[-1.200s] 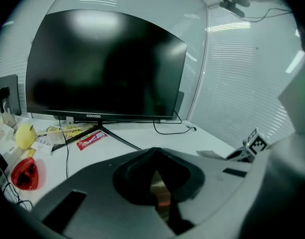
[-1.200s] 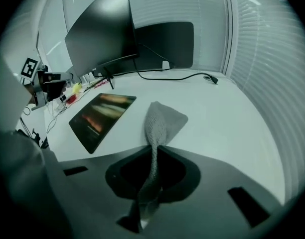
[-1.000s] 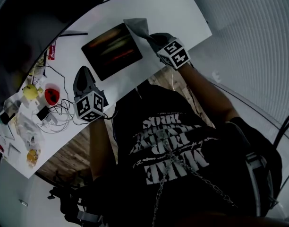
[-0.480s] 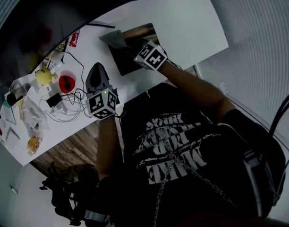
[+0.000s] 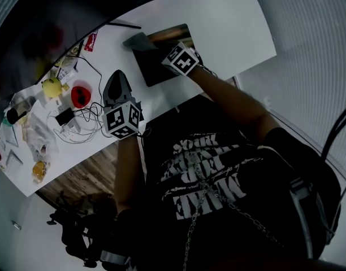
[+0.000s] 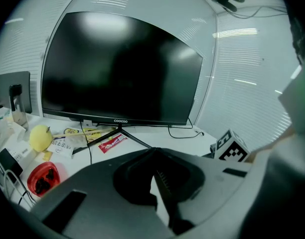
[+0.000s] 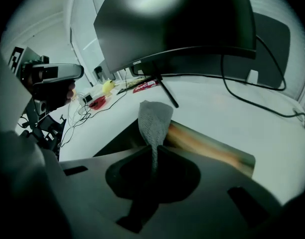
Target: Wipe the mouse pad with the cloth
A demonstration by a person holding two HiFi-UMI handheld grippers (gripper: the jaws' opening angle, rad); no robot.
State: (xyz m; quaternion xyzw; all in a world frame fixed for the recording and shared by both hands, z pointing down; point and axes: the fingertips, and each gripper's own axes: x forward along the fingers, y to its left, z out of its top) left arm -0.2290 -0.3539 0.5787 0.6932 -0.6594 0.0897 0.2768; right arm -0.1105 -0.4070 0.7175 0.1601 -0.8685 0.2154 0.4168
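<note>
The dark mouse pad [image 5: 164,61] with an orange streak [image 7: 207,146] lies on the white desk in front of the monitor. A grey cloth [image 7: 154,117] is pinched in my right gripper [image 7: 155,151], which is shut on it. The cloth's free end stands up past the jaw tips over the pad's left end. In the head view the cloth [image 5: 139,40] hangs over the pad's far-left corner, ahead of the right gripper [image 5: 161,52]. My left gripper [image 5: 117,79] rests left of the pad, near the desk's front edge. Its jaws [image 6: 155,153] meet at the tip with nothing between them.
A black monitor [image 6: 117,68] on a thin stand fills the back of the desk. Left of the pad are a red packet [image 6: 111,142], a yellow round object [image 6: 40,137], a red dish [image 6: 43,177] and tangled cables [image 5: 77,130]. Bare white desk [image 5: 229,21] lies right of the pad.
My right gripper has carried the cloth across the pad from its right end to its left end, and lower. The left gripper has stayed beside the pad.
</note>
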